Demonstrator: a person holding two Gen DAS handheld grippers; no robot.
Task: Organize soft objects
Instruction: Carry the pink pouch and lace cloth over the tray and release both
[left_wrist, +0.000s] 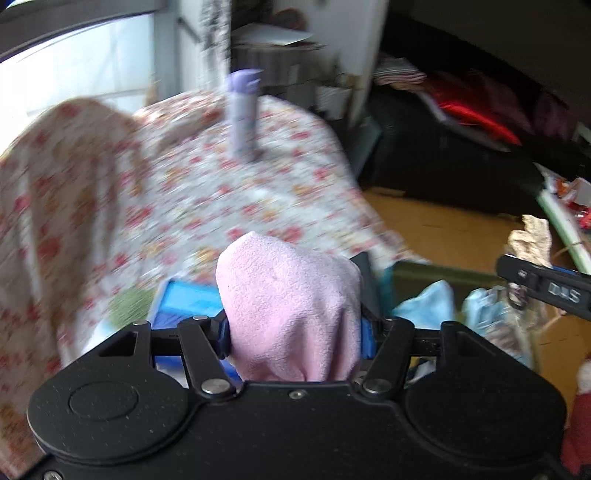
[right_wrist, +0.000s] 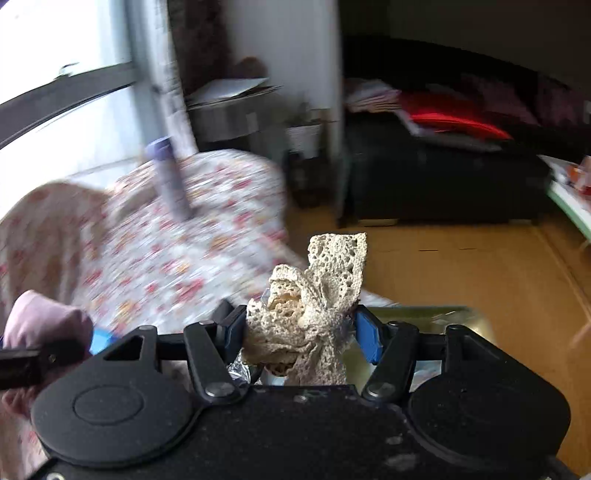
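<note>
We see the left gripper (left_wrist: 295, 328) squeezing a soft pink cloth (left_wrist: 291, 306) low in the middle of its view, and the right gripper (right_wrist: 301, 330) squeezing a bunched cream lace cloth (right_wrist: 314, 295) low in the middle of its view.

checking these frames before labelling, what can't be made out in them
- Left wrist view: the pink cloth fills the left tongs and hides the pads' contact and whatever lies below.
- Left wrist view: the flowered cover and purple bottle are motion-blurred; no label readable.
- Right wrist view: the cream lace piece in the right tongs is bunched; its shape is unclear.
</note>
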